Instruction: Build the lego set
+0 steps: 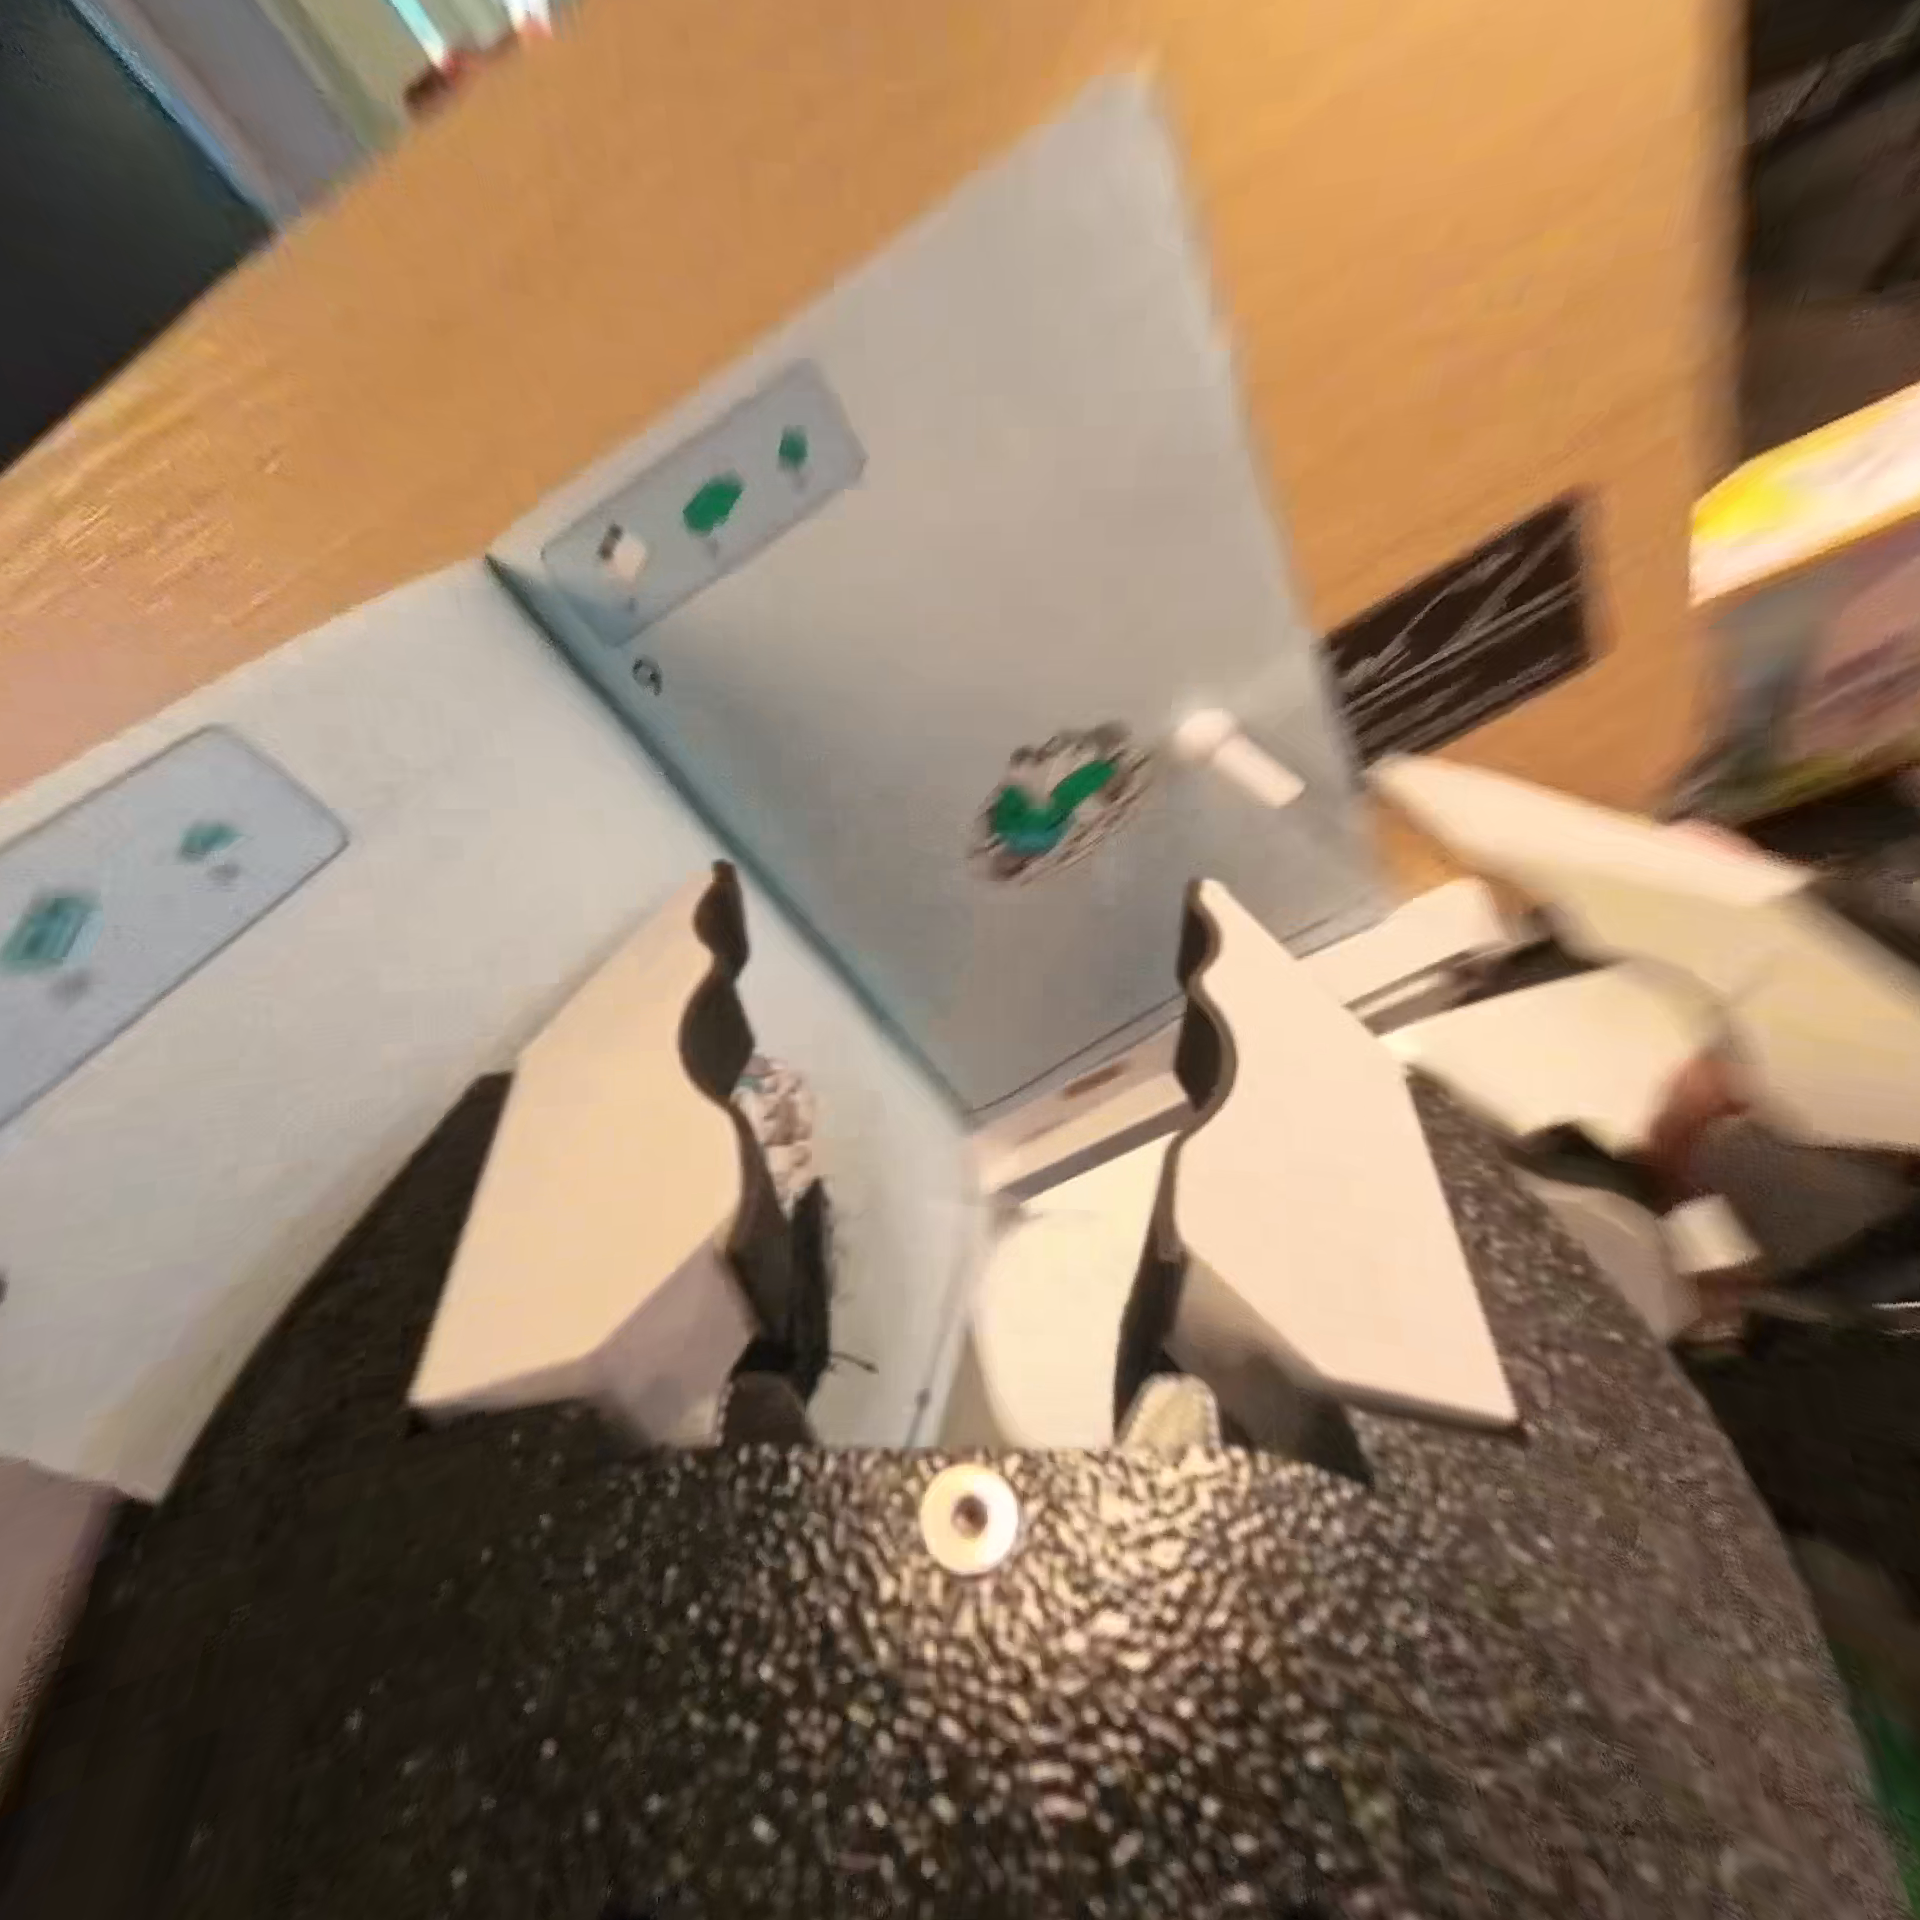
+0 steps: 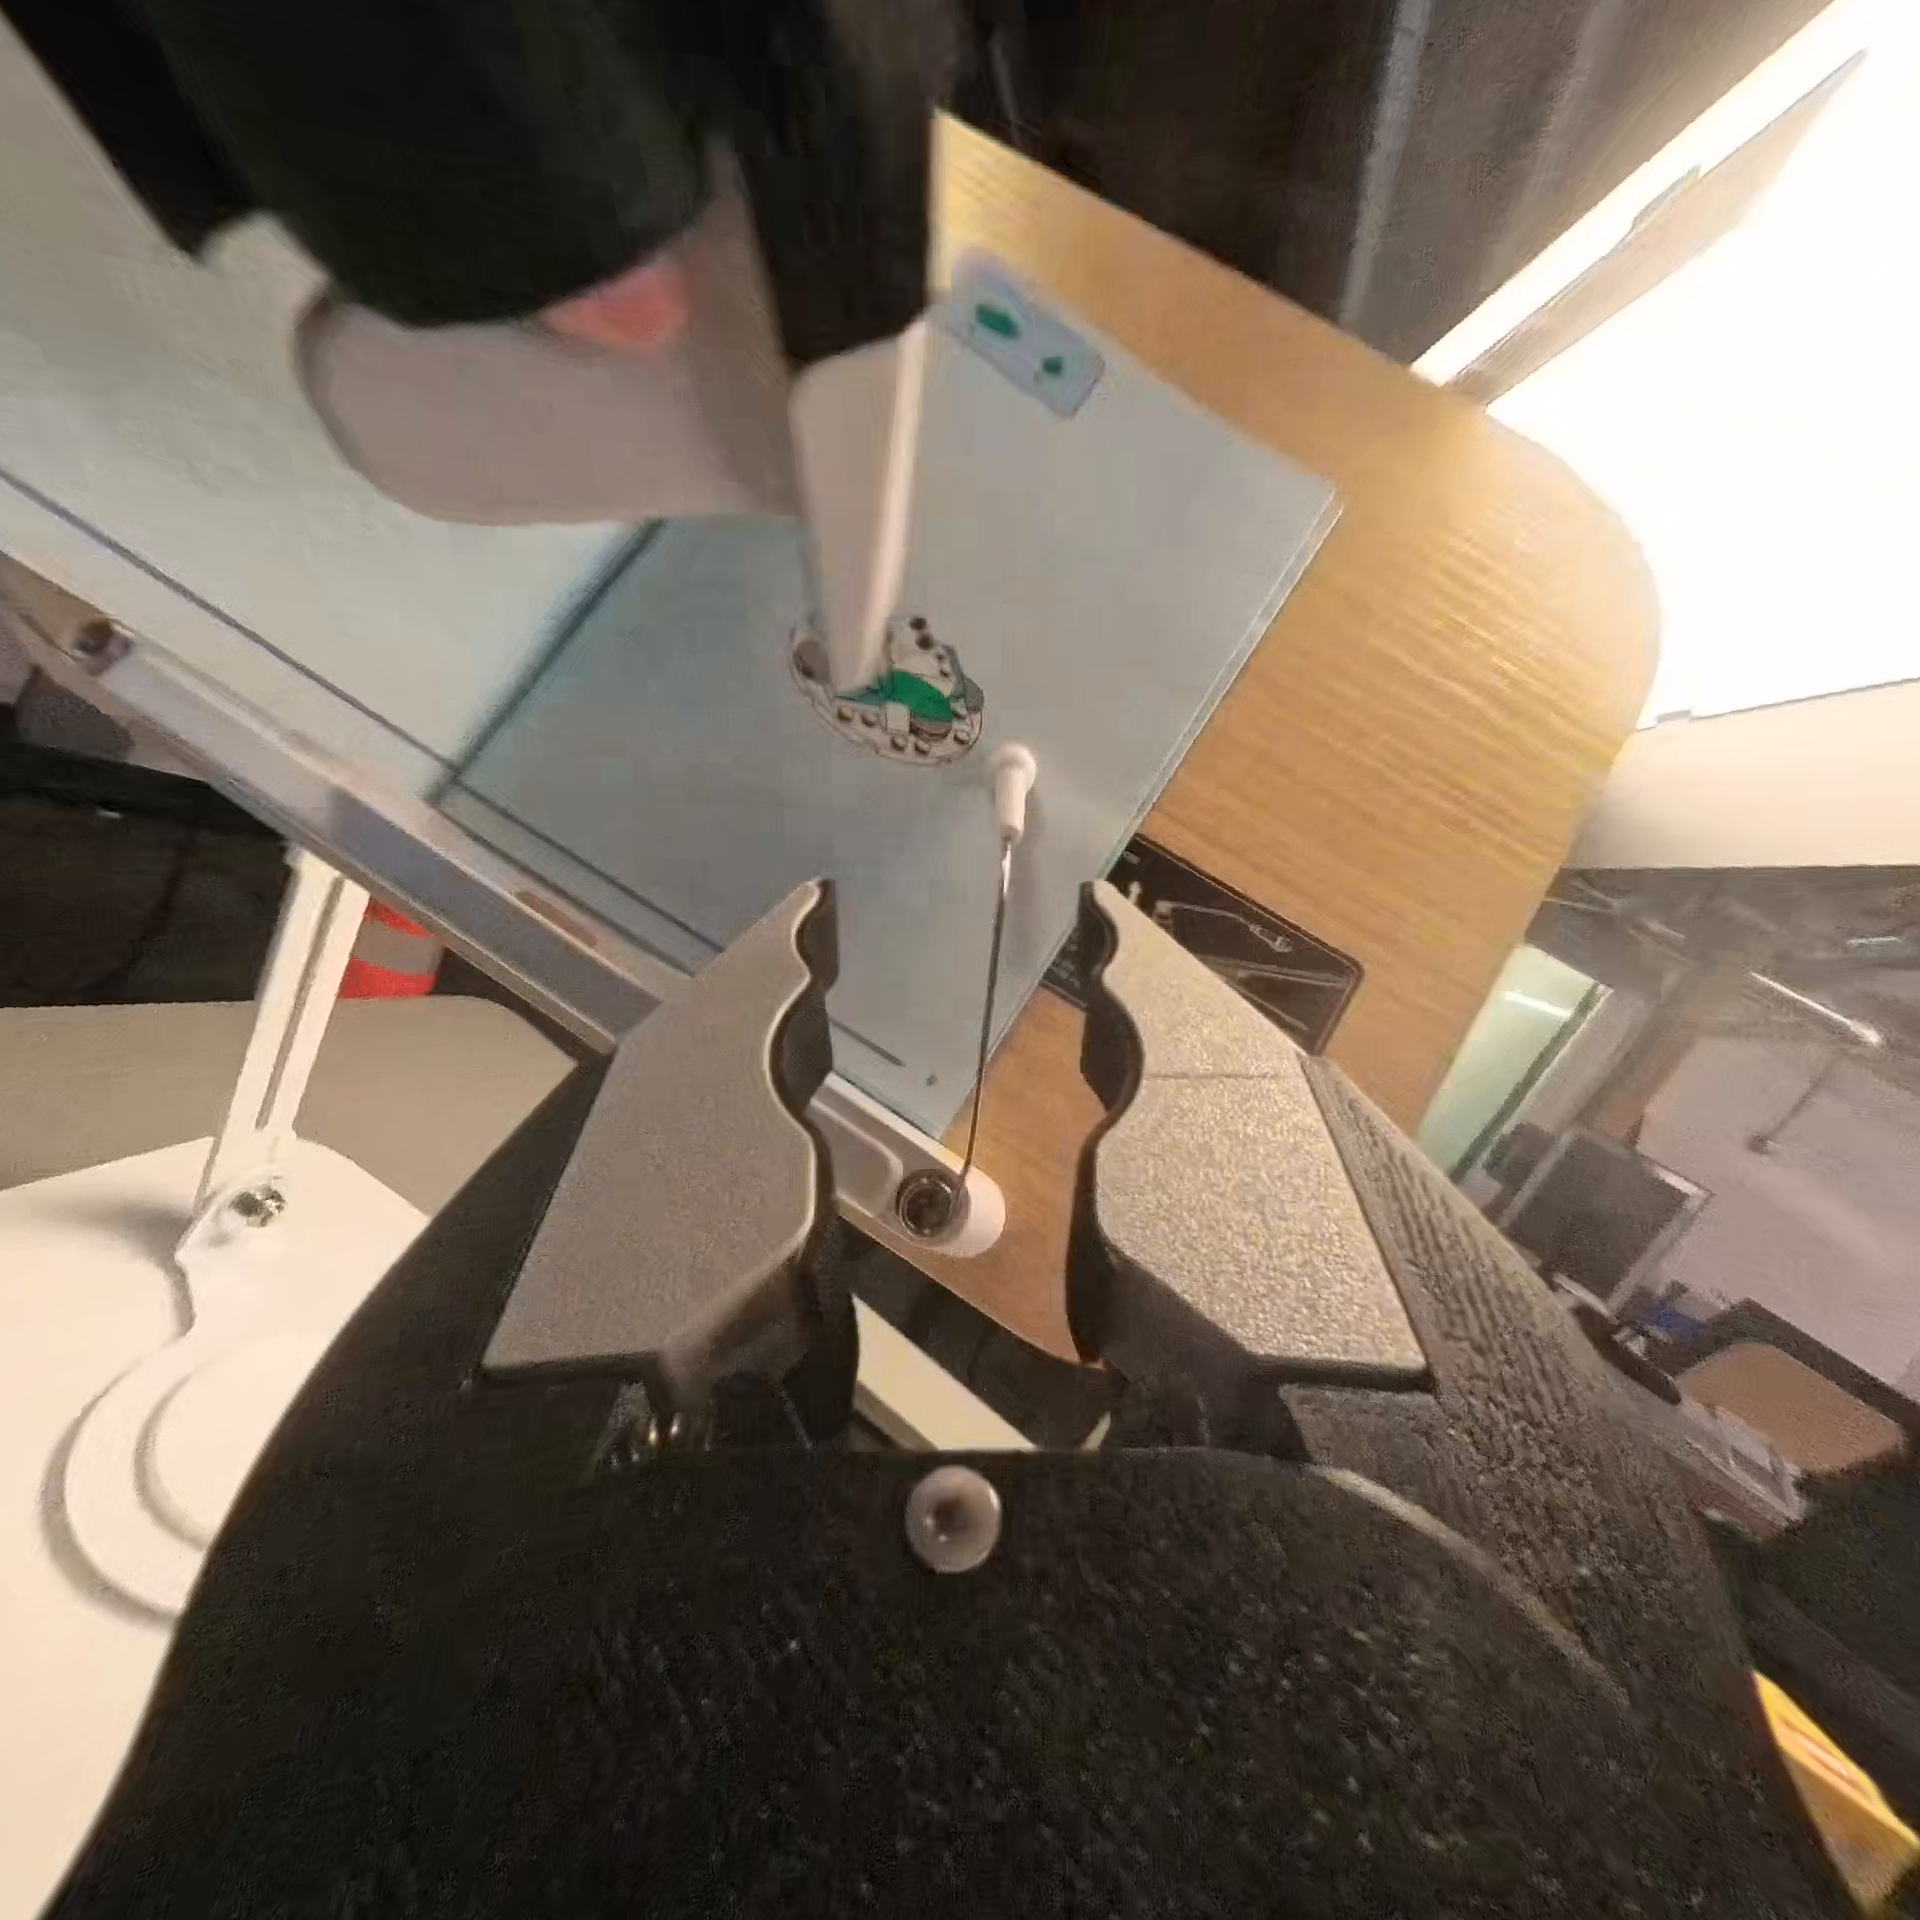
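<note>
An open instruction booklet (image 1: pixel 935 520) with pale blue pages stands tilted on a holder. Its right page shows a printed picture of a round grey and green build (image 1: pixel 1055 800). A white-tipped wire page clip (image 1: pixel 1236 758) presses on that page. My left gripper (image 1: pixel 964 894) is open and empty, close in front of the booklet's spine. In the right wrist view its fingers (image 2: pixel 852 582) reach down to the printed picture (image 2: pixel 904 696). My right gripper (image 2: pixel 958 896) is open and empty at the booklet's (image 2: pixel 675 831) lower corner, near the clip (image 2: pixel 1010 790). No loose bricks show.
The wooden table top (image 1: pixel 623 260) lies behind the booklet, with a black label (image 1: pixel 1465 634) on it. A yellow box (image 1: pixel 1808 540) is at the right edge. The white base of the holder (image 2: pixel 156 1351) is at the left. An orange cone (image 2: pixel 400 956) stands beyond.
</note>
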### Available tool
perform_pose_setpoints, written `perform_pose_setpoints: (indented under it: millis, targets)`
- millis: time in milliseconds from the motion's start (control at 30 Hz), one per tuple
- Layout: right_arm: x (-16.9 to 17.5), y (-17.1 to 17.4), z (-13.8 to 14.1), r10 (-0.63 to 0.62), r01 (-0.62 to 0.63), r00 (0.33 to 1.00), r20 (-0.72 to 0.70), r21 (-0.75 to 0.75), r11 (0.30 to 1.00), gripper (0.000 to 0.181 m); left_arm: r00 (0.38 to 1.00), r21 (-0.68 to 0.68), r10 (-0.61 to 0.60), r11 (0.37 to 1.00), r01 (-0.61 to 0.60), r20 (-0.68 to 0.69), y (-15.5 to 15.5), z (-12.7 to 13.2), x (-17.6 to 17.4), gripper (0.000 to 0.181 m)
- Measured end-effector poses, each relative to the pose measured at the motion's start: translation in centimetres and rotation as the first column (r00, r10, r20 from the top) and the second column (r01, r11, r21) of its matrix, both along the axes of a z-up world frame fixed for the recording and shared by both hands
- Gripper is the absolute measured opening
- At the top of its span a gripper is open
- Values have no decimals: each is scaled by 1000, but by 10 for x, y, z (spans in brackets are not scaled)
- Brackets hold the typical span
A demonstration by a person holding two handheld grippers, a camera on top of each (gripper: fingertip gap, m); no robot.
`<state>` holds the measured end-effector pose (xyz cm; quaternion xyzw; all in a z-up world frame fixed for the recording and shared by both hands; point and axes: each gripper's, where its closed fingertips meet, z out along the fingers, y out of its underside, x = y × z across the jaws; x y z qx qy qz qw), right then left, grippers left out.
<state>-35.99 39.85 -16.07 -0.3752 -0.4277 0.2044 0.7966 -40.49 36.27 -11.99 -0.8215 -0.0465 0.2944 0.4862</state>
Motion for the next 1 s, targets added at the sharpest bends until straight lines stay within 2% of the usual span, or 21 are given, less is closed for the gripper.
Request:
perform_pose_setpoints:
  millis: [33, 100, 167, 300, 500, 633, 700, 767, 867, 933, 1000]
  targets:
    - [2, 4, 0, -23, 23, 1000, -5, -3, 1000, 39, 998, -76, 31, 997, -35, -57, -3, -6, -12, 81]
    - [7, 11, 2, -63, 62, 998, -29, -9, 998, 34, 994, -128, 14, 991, -28, -110, 0, -12, -21, 69]
    - [12, 19, 3, -88, 86, 995, -44, -47, 995, 31, 995, -126, 3, 992, -15, -98, 4, -18, -25, 59]
    - [23, 30, 4, -122, 109, 987, -105, -118, 987, 38, 993, -47, 26, 998, -32, -119, 6, -15, -32, 49]
    - [48, 40, -1, -196, 146, 956, -219, -223, 964, 18, 989, 15, 44, 999, -42, -140, 4, -15, -34, 49]
    - [61, 47, -12, -199, 94, 943, -266, -360, 928, 19, 992, 75, 44, 997, -36, -122, -1, -12, -34, 51]
    - [66, 49, -17, -204, 79, 940, -273, -406, 910, 23, 982, 159, 75, 986, -47, -173, -10, 0, -33, 65]
    - [73, 50, -18, -210, 74, 936, -282, -426, 902, 28, 952, 294, 176, 951, -99, -249, -31, 23, -37, 98]
    - [83, 50, -13, -215, 68, 930, -298, -435, 898, 28, 869, 444, 369, 873, -202, -329, -74, 52, -50, 145]
    - [89, 49, -8, -210, 62, 930, -302, -434, 899, 29, 849, 530, 446, 811, -249, -284, -101, 63, -58, 157]
    - [96, 46, 0, -198, 53, 929, -312, -419, 907, 29, 893, 564, 413, 787, -250, -180, -110, 59, -66, 157]
